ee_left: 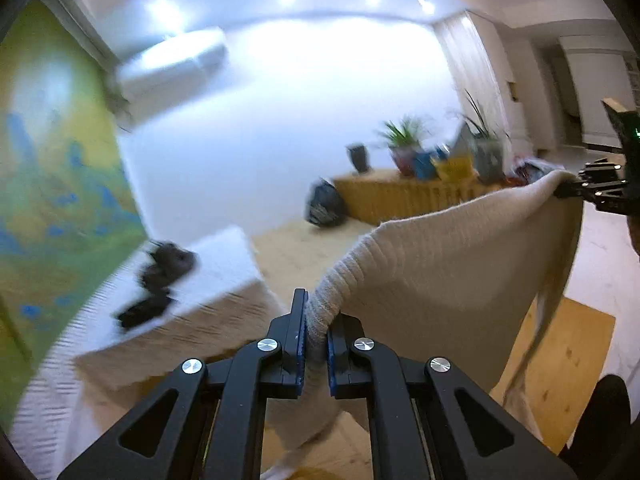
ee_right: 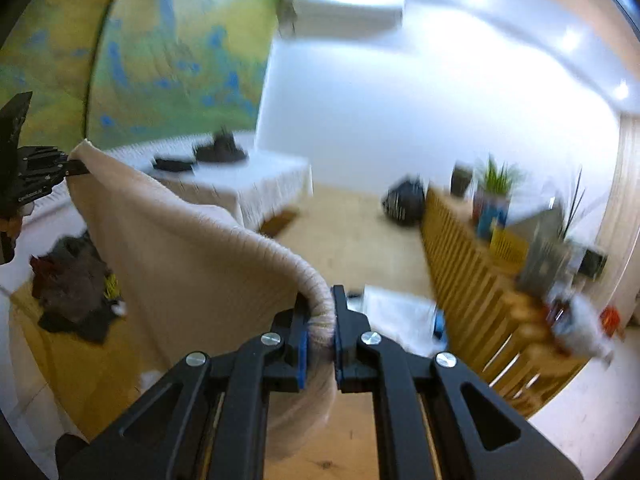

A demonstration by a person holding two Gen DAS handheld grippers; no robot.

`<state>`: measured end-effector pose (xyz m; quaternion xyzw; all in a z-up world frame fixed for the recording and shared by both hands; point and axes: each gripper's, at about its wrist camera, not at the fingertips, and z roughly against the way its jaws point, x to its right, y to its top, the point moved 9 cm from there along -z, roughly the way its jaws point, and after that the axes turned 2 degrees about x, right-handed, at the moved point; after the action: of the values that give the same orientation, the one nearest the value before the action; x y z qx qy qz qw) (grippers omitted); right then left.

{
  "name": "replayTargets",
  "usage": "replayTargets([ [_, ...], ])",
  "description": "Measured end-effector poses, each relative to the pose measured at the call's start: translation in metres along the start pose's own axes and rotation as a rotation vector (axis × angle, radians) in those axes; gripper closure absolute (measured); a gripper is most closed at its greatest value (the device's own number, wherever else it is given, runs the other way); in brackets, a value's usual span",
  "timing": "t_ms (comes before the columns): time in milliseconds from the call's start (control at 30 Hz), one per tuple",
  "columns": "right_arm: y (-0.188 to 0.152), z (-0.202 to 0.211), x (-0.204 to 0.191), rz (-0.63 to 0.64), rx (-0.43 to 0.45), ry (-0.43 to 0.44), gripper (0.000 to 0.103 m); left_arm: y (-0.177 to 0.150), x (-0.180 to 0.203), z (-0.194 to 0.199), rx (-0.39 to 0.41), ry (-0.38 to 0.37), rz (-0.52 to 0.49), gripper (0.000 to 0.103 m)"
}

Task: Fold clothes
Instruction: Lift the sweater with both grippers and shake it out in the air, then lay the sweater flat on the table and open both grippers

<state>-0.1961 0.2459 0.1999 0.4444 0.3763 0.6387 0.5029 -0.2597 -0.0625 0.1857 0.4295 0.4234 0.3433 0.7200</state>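
A cream ribbed knit garment [ee_left: 432, 272] hangs in the air, stretched between both grippers. My left gripper [ee_left: 318, 320] is shut on one bunched edge of it. At the far right of the left wrist view my right gripper [ee_left: 570, 186] pinches the other edge. In the right wrist view the same garment [ee_right: 172, 240] sags from my right gripper [ee_right: 320, 316], shut on its rolled edge, over to my left gripper [ee_right: 76, 168] at the far left. A thin part of the garment dangles toward the wooden floor [ee_left: 560, 360].
A table under a white cloth [ee_left: 224, 272] carries dark folded clothes [ee_left: 160, 276]. A pile of dark clothes [ee_right: 76, 292] lies on the floor. A slatted wooden sideboard [ee_right: 472, 280] holds plants [ee_right: 496, 180] and boxes; a dark bag [ee_right: 404, 200] sits beside it. A person's hand [ee_right: 10, 222] shows at left.
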Motion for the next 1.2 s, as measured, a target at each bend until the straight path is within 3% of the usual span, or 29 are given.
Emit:
replayTargets([
  [167,0.049,0.079,-0.033,0.058,0.142,-0.021,0.094,0.026,-0.023,0.087,0.084,0.105,-0.011,0.096],
  [267,0.072,0.118,-0.046,0.082,0.215,-0.032,0.094,0.043,-0.027,0.117,0.135,0.156,-0.023,0.095],
  [400,0.09,0.138,-0.051,0.09,0.256,-0.043,0.094,0.054,-0.034,0.133,0.148,0.187,-0.044,0.093],
  [533,0.088,0.113,-0.051,0.097,0.24,-0.055,0.094,0.052,-0.045,0.12,0.103,0.193,-0.057,0.092],
  [667,0.059,0.043,-0.046,0.086,0.146,-0.033,0.094,0.027,-0.057,0.06,0.023,0.17,-0.054,0.091],
  [867,-0.008,-0.129,-0.032,0.051,-0.057,-0.006,0.094,-0.05,-0.074,-0.093,-0.172,0.113,-0.033,0.091],
  [1000,-0.073,-0.256,-0.024,0.037,-0.211,-0.003,0.094,-0.131,-0.056,-0.209,-0.321,0.087,-0.05,0.091],
  [1033,-0.094,-0.287,-0.023,0.035,-0.264,0.002,0.093,-0.155,-0.046,-0.237,-0.363,0.071,-0.055,0.086],
  [1067,-0.116,-0.317,-0.022,0.034,-0.322,0.008,0.091,-0.183,-0.037,-0.266,-0.416,0.052,-0.066,0.08],
  [1200,-0.217,-0.4,-0.014,-0.018,-0.606,0.022,0.088,-0.277,-0.008,-0.335,-0.606,-0.026,-0.061,0.082],
])
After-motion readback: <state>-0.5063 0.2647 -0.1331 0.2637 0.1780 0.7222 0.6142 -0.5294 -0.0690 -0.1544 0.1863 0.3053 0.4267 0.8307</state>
